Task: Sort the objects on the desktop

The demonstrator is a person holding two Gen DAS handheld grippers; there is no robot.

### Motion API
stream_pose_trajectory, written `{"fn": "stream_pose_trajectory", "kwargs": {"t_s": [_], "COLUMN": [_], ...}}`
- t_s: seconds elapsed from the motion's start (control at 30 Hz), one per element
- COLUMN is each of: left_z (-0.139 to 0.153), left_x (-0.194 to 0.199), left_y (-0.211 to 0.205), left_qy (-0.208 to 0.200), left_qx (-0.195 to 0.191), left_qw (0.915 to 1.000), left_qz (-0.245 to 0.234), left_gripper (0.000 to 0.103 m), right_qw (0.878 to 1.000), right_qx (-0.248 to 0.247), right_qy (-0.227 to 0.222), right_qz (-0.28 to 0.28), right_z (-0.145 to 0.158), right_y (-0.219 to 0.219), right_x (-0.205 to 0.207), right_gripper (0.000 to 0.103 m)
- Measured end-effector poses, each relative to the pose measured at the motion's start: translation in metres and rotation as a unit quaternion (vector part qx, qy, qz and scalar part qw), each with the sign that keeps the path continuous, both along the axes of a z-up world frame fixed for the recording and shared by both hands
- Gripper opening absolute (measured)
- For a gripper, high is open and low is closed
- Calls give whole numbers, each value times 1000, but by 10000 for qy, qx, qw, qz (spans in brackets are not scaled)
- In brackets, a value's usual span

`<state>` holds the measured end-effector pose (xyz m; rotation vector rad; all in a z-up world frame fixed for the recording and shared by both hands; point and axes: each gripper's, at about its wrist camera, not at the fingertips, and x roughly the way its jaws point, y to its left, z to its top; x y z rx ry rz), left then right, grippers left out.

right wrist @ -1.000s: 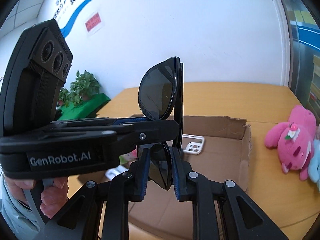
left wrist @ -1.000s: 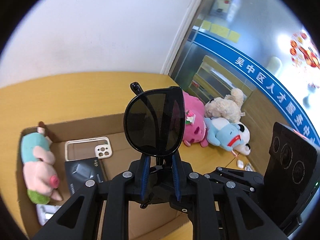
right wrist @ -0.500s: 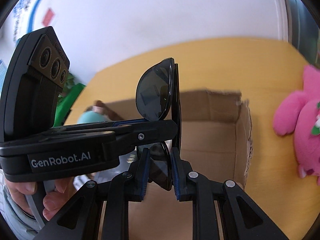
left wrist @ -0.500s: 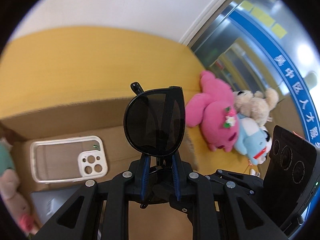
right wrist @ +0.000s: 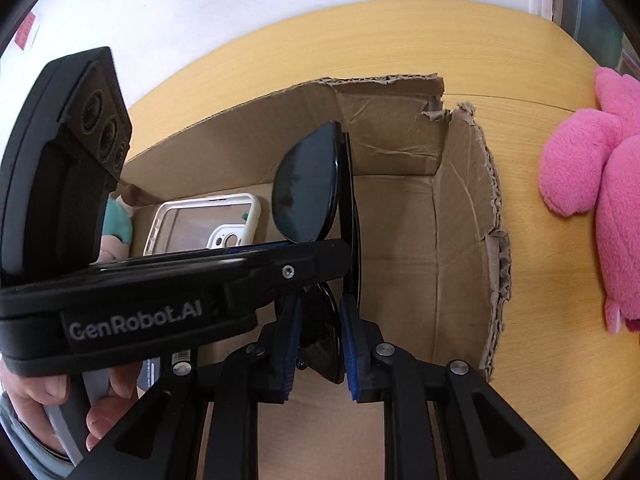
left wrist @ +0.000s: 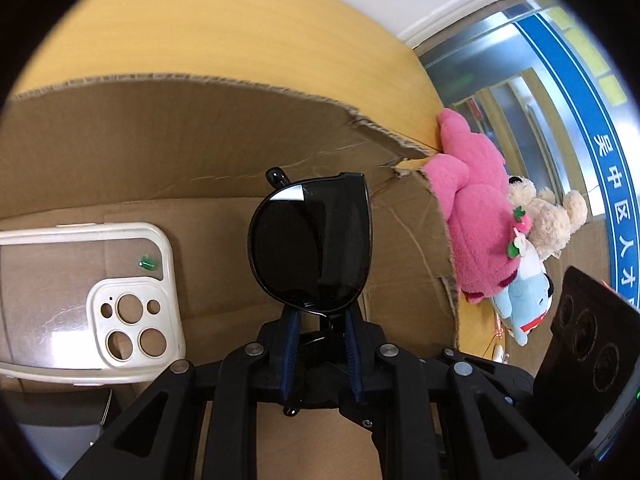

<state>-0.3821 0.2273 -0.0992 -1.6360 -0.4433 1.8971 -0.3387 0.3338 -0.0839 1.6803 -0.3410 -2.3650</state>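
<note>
Folded black sunglasses (left wrist: pixel 310 242) stand upright, held by both grippers at once. My left gripper (left wrist: pixel 320 354) is shut on their lower part; it shows from the side in the right wrist view (right wrist: pixel 312 264). My right gripper (right wrist: pixel 318 344) is shut on the lower lens of the sunglasses (right wrist: pixel 310 188). The glasses hang low inside an open cardboard box (left wrist: pixel 168 140), above its floor, to the right of a white phone case (left wrist: pixel 100 300) lying flat in the box. The box (right wrist: pixel 464 200) and the phone case (right wrist: pixel 204 224) also show in the right wrist view.
A pink plush (left wrist: pixel 476 232), a beige bear (left wrist: pixel 548 216) and a blue plush (left wrist: pixel 524 296) lie on the yellow table (left wrist: pixel 240 28) right of the box. A teal and pink plush (right wrist: pixel 116 224) lies at the box's left end. The box's right wall (right wrist: pixel 492 248) is torn.
Both grippers have moved down and forward together with the sunglasses, from above the box to low inside it. The phone case and box walls look much nearer. The grips have not changed.
</note>
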Motion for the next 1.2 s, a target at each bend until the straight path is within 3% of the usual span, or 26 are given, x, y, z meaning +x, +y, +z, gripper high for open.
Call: {"fn": "stream_pose_trajectory", "kwargs": {"t_s": [0.23,0.37,0.47,0.5,0.6,0.73,0.8,0.87,0.9,0.93,1.03,1.07,1.2], "left_z": [-13,-5,10,18,44,99,126,156,165,175,182,181,170], "left_x": [-4,2,11,16,35,86,117,164,181,209,265,278,327], "left_y": [6,4,0,-2,-14,-47,-65,-89,-98,-111,-133,-139,-169], "left_qy": [-231,-226,-7,96,551,1578,2150,2961,3257,3727,4396,4437,4383], "left_qx": [-126,-322,-417,-466,-677,-807,-883,-1069,-1209,-1547,-2224,-2367,-2478], "left_qw": [9996,9992,9990,9988,9962,9841,9723,9474,9348,9092,8583,8504,8338], "left_qz": [-22,-67,-143,-145,-76,129,258,570,736,1024,1433,1548,2263], "left_gripper": [25,27,29,31,32,33,43,72,77,80,80,80,80], "right_qw": [9995,9991,9987,9986,9976,9919,9874,9822,9786,9745,9670,9650,9628], "right_qx": [293,392,471,470,399,512,531,553,589,611,601,579,515], "right_qy": [-56,68,118,171,550,1152,1490,1796,1972,2158,2466,2542,2632], "right_qz": [54,129,147,153,155,128,70,5,-35,-88,-231,-294,-325], "right_z": [-10,-5,2,8,33,69,89,99,100,105,112,112,101], "right_y": [-7,-11,-14,-16,-16,-16,-25,-19,-25,-26,-37,-41,-63], "right_x": [-8,-3,5,10,34,91,123,150,166,185,229,241,267], "right_gripper": [17,22,26,34,83,88,92,100,103,103,103,103,103]}}
